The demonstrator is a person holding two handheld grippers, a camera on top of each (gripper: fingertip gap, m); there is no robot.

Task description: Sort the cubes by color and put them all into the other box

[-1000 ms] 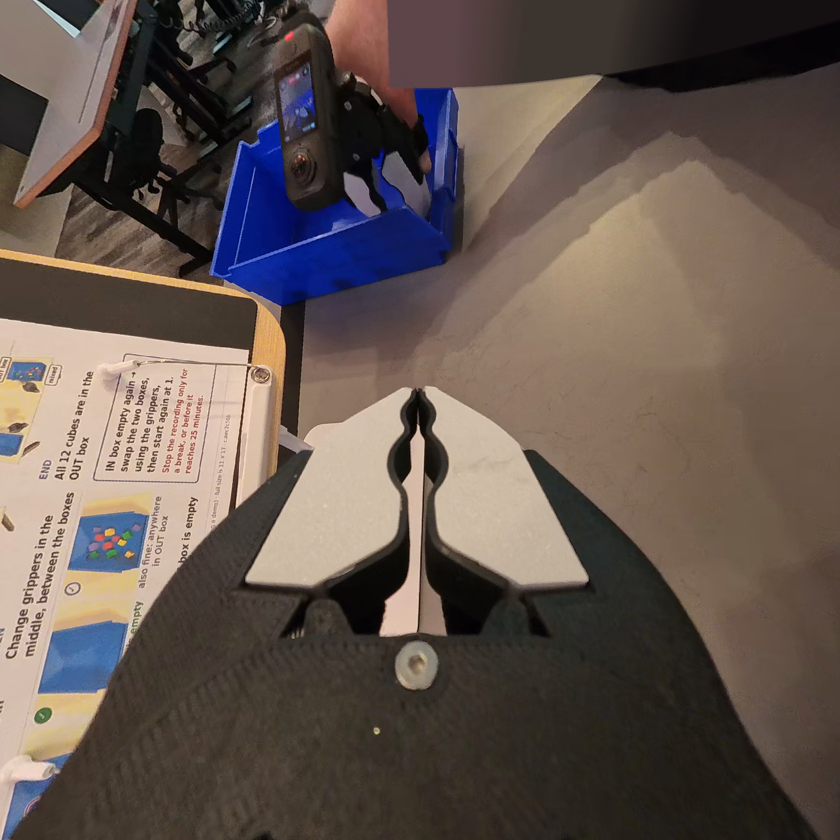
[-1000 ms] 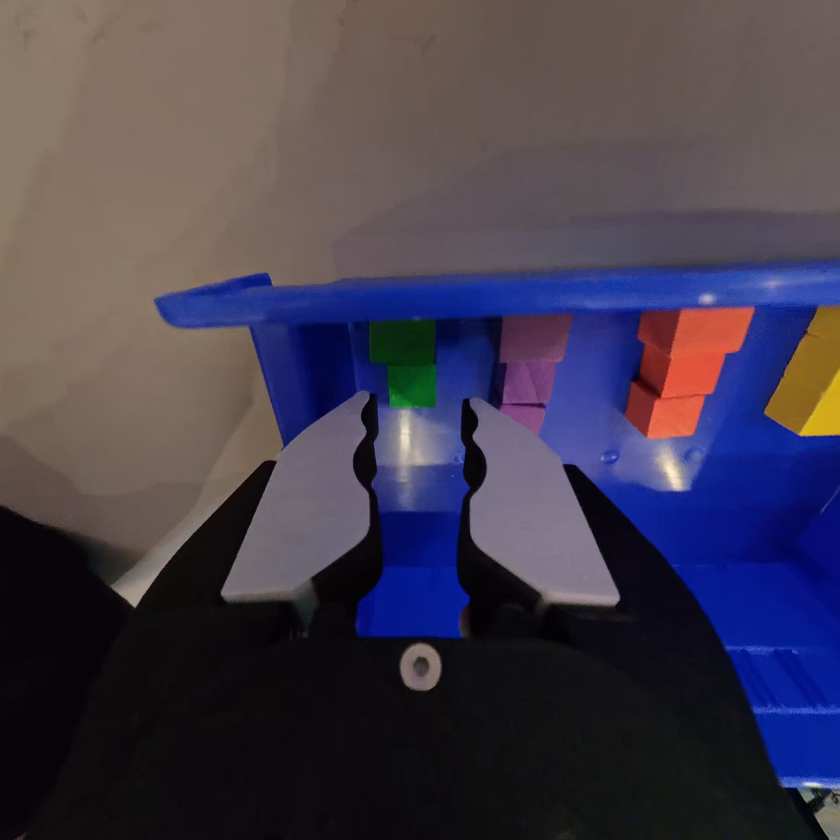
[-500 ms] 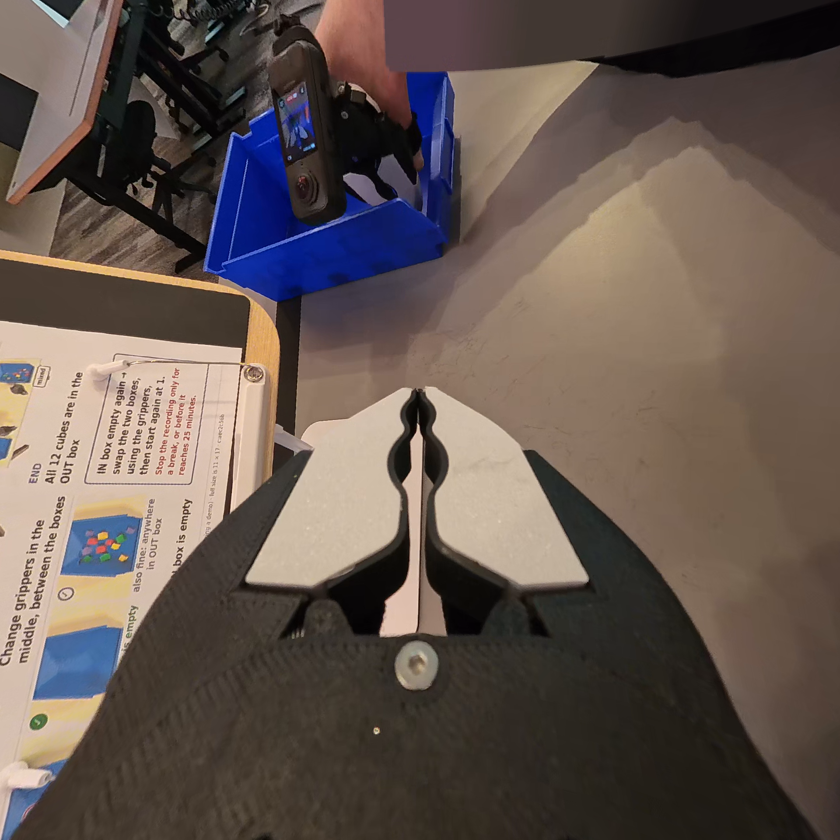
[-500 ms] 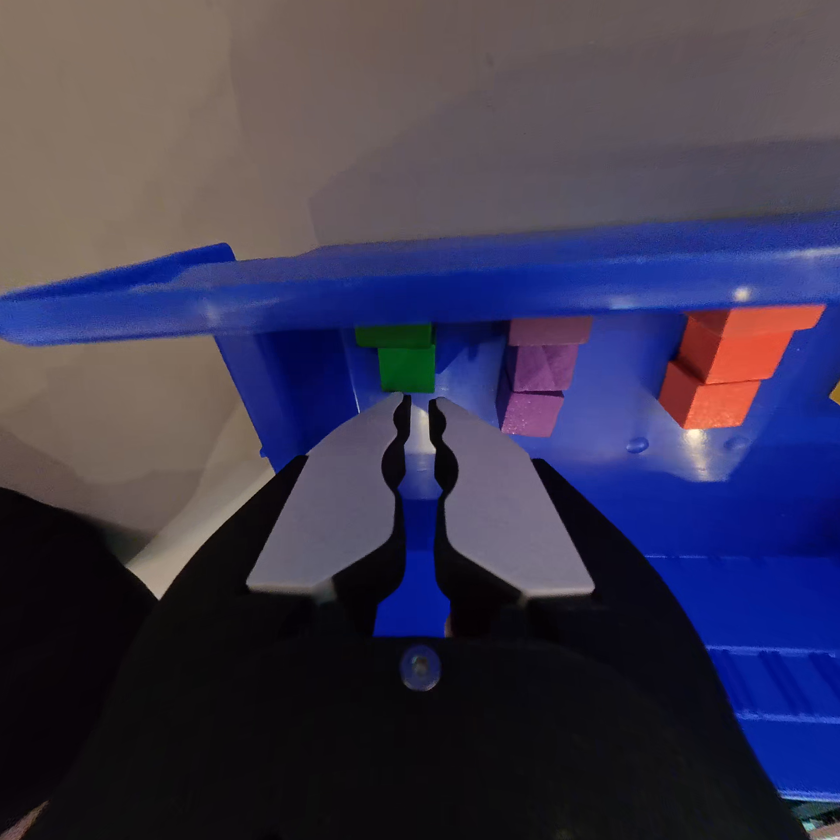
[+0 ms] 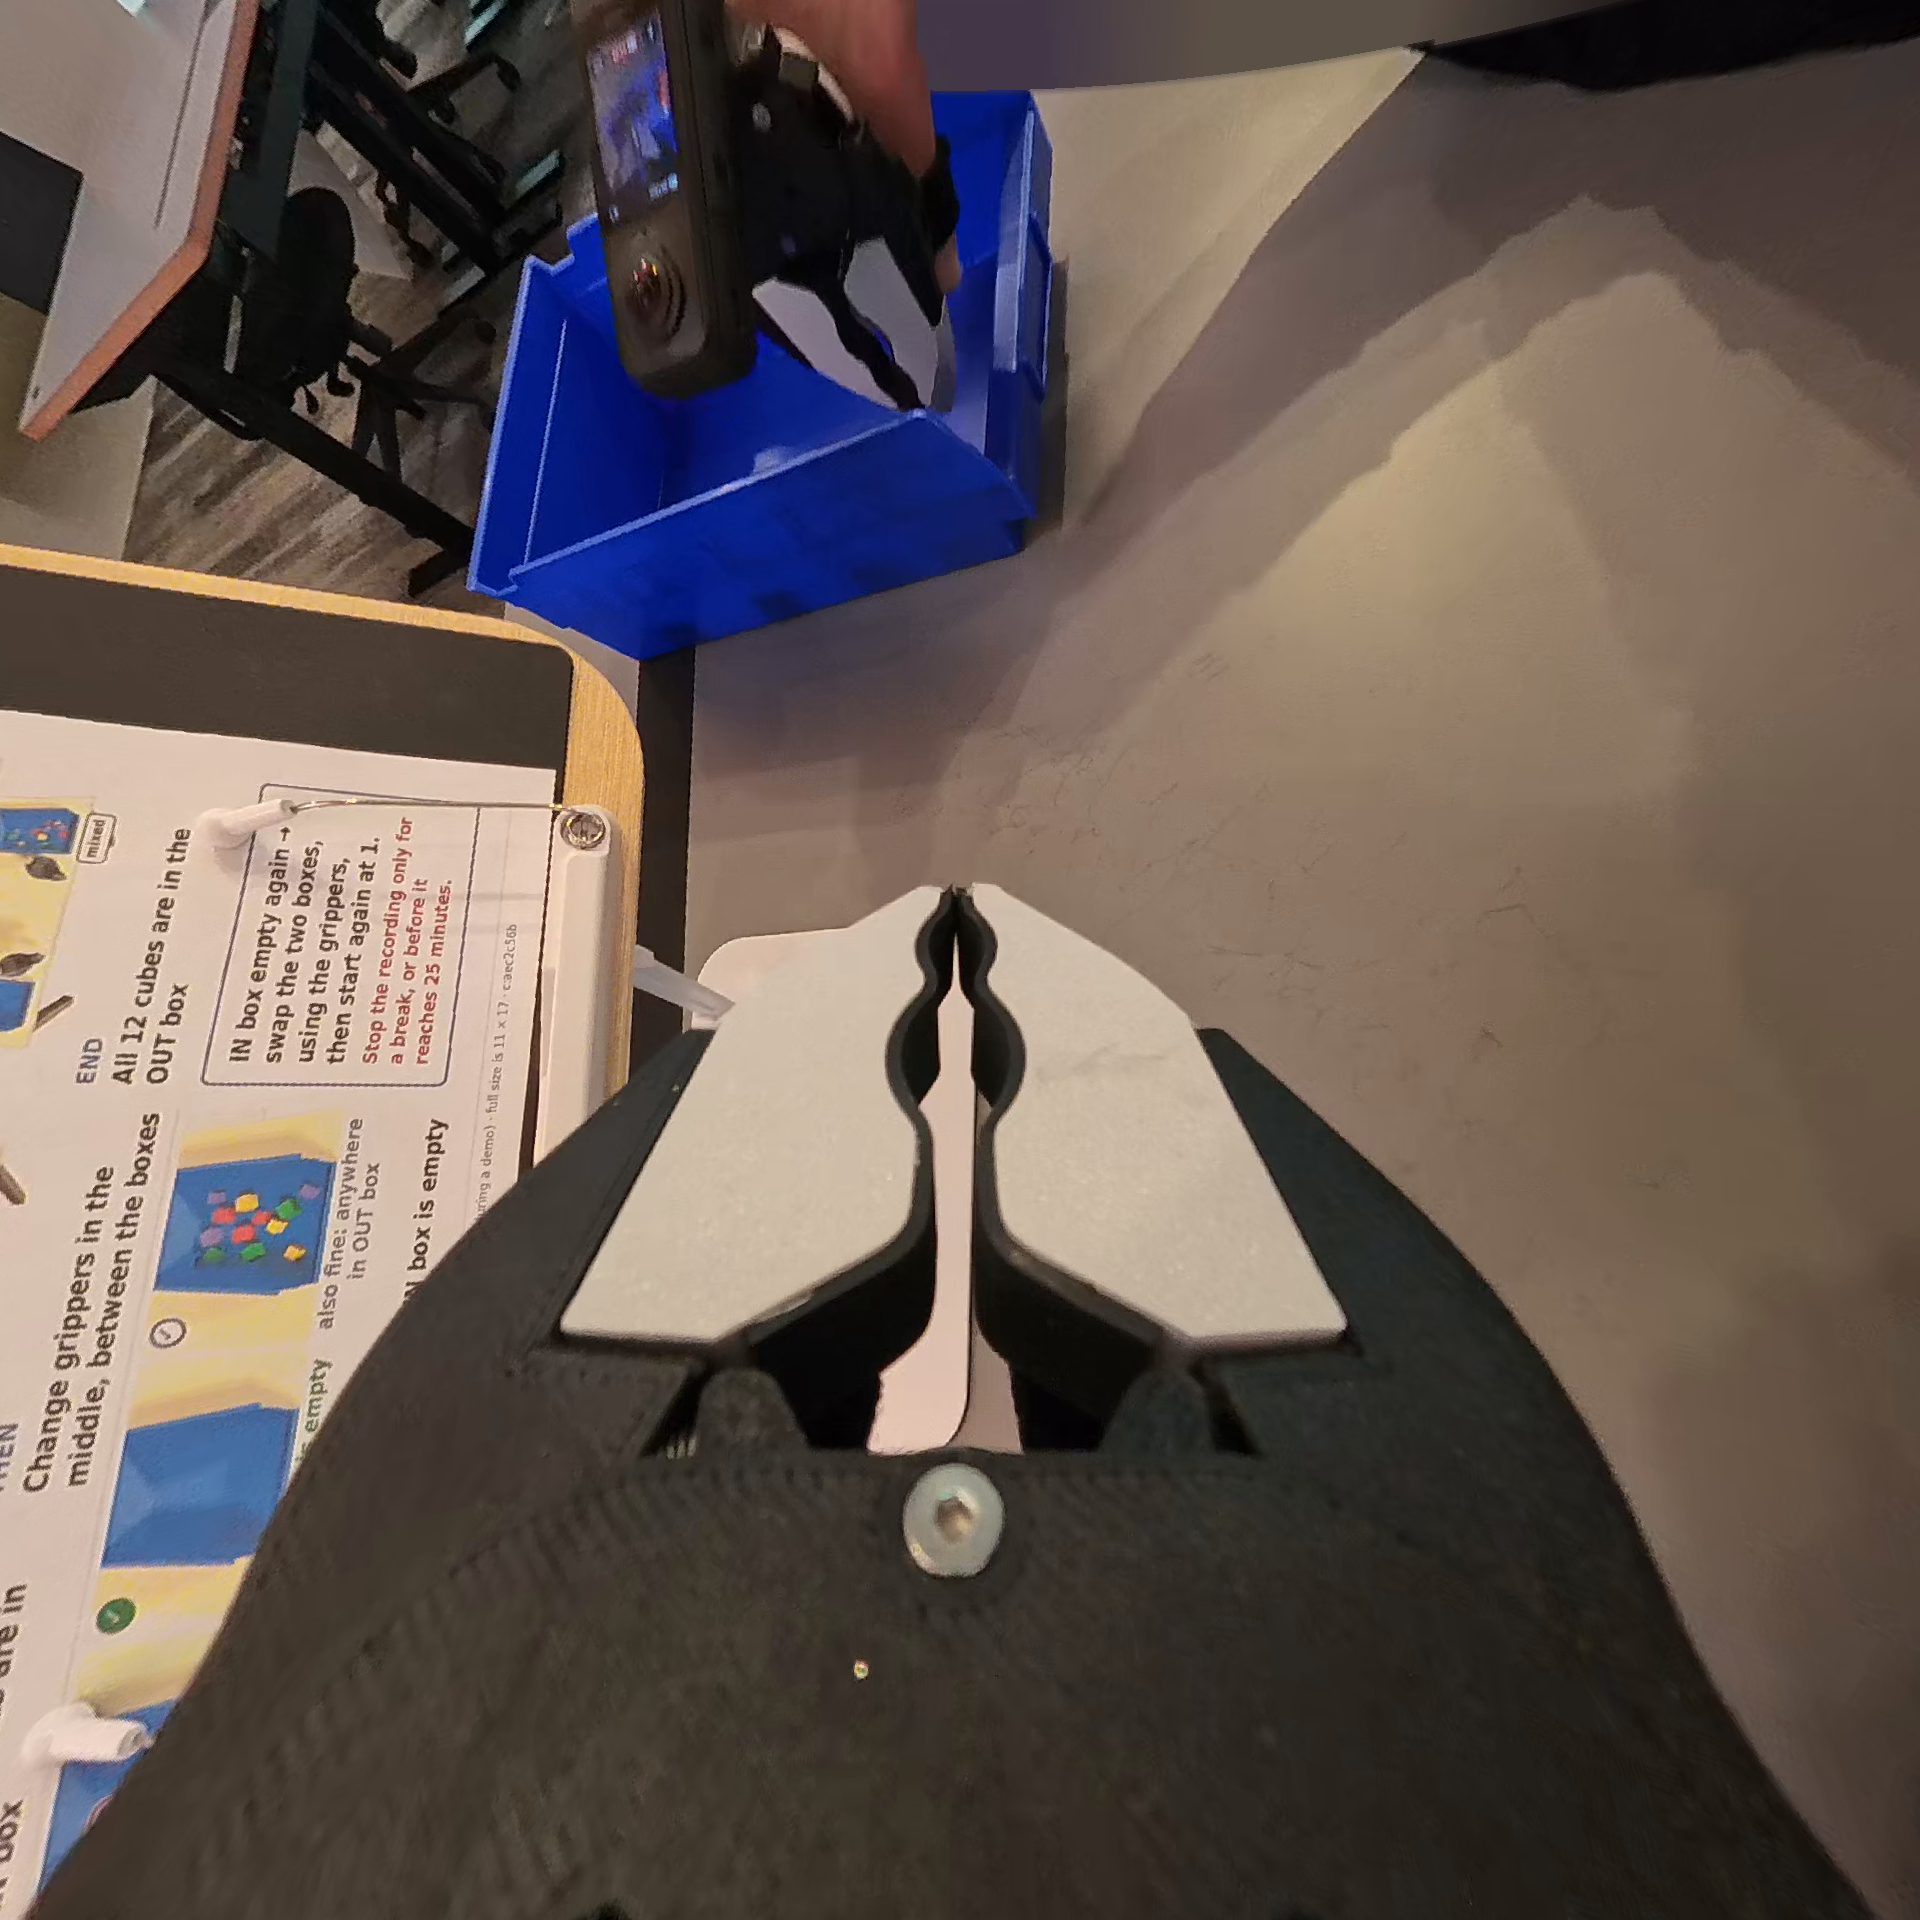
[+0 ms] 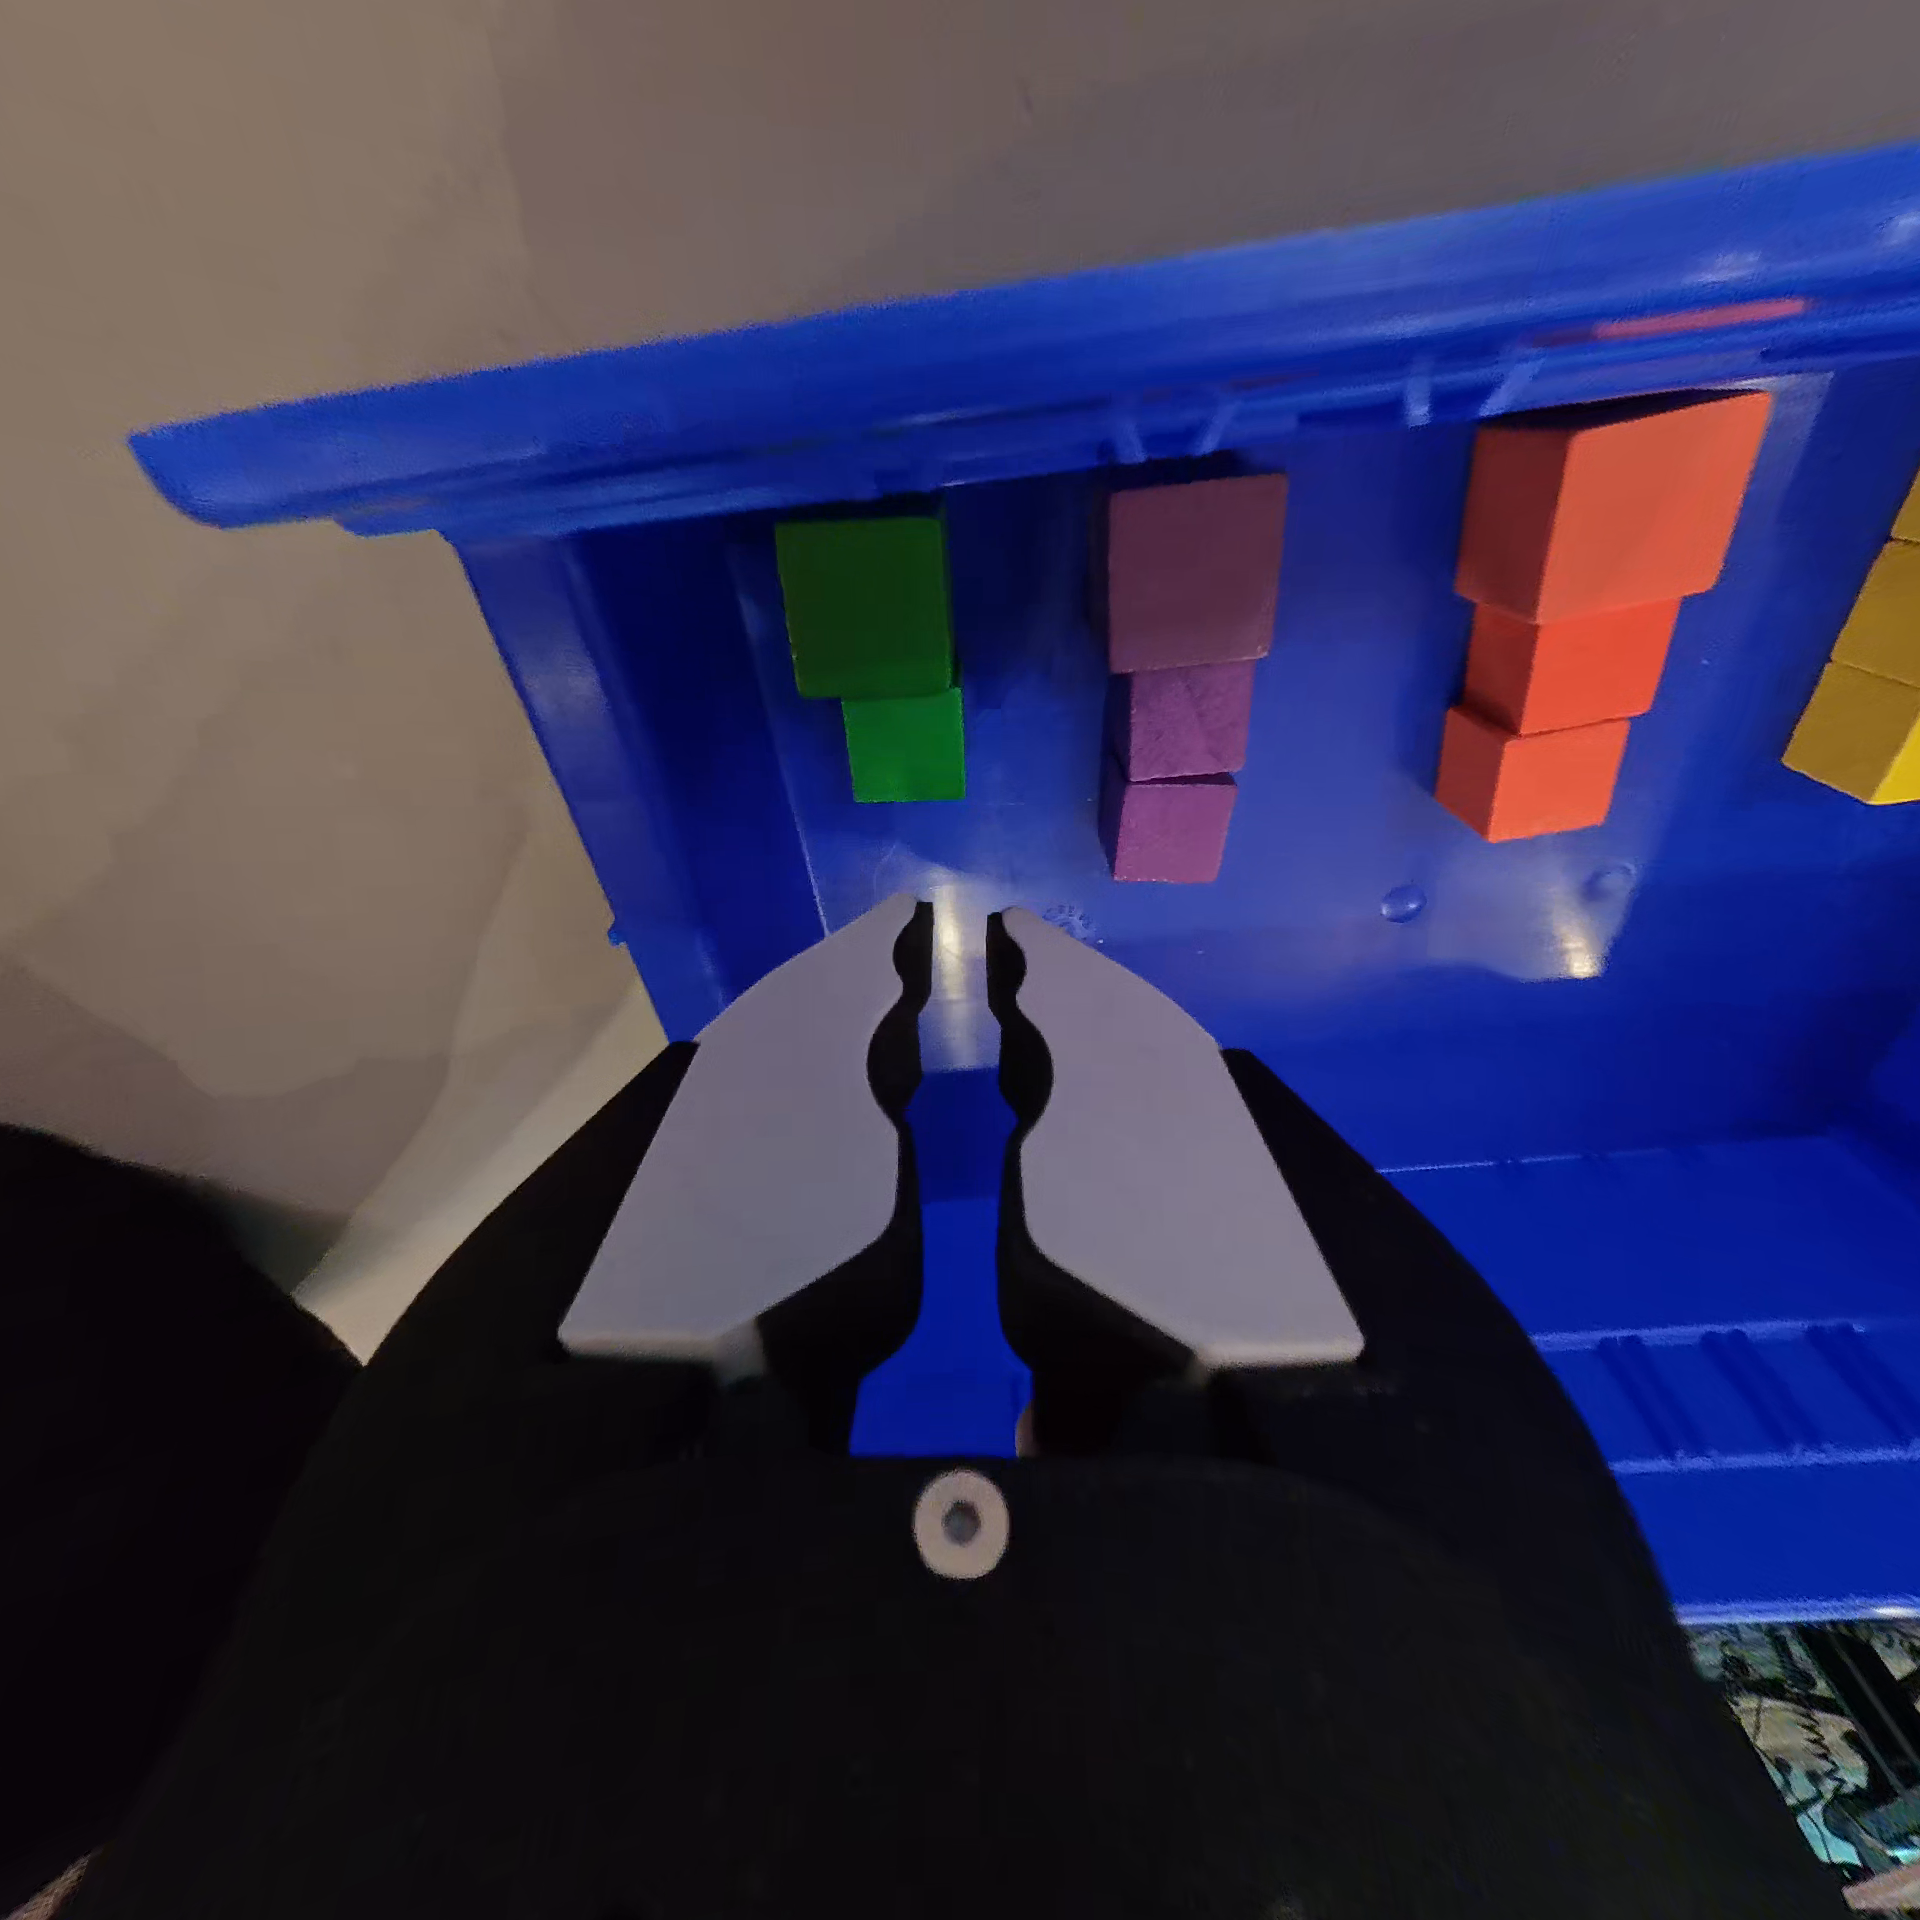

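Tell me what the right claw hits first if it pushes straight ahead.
Probably the blue box's floor just ahead of the right claw, then the nearer green cube; depth is hard to judge.

Inside the blue box (image 6: 1351, 1039), green cubes (image 6: 873, 644), purple cubes (image 6: 1184, 675), orange cubes (image 6: 1558, 623) and yellow cubes (image 6: 1870, 717) are standing in separate stacks along its far wall.
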